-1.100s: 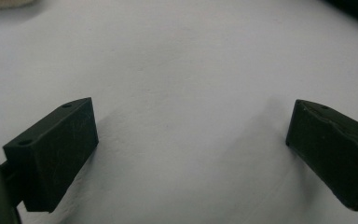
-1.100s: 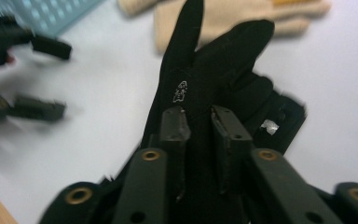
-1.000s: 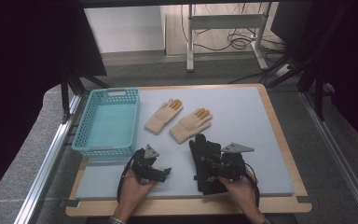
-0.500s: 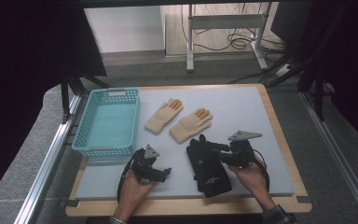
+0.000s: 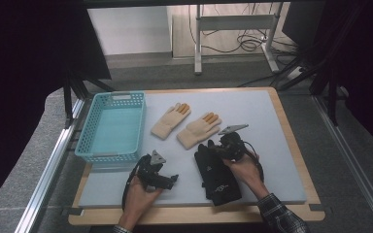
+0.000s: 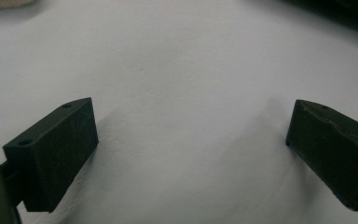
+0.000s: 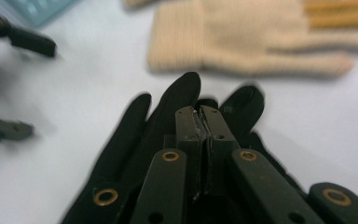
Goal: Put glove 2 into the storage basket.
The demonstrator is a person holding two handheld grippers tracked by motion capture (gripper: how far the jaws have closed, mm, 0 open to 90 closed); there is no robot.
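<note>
On the pale grey surface [image 5: 272,145] the right claw [image 7: 200,114] has just snapped together – jaws meeting over the fingers of the black glove [image 5: 217,174], nothing visibly pinched; just beyond lie two beige gloves [image 5: 198,131], then the blue basket [image 5: 111,127]; the left claw [image 6: 191,149] rests wide open

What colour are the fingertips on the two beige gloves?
Orange, on both beige gloves; the fingertips show best in the high view.

I see a basket [image 5: 110,127] at the table's [image 5: 277,141] left, two knitted gloves [image 5: 171,120] side by side right of it, and a dark glove [image 5: 217,175] nearer me.
</note>
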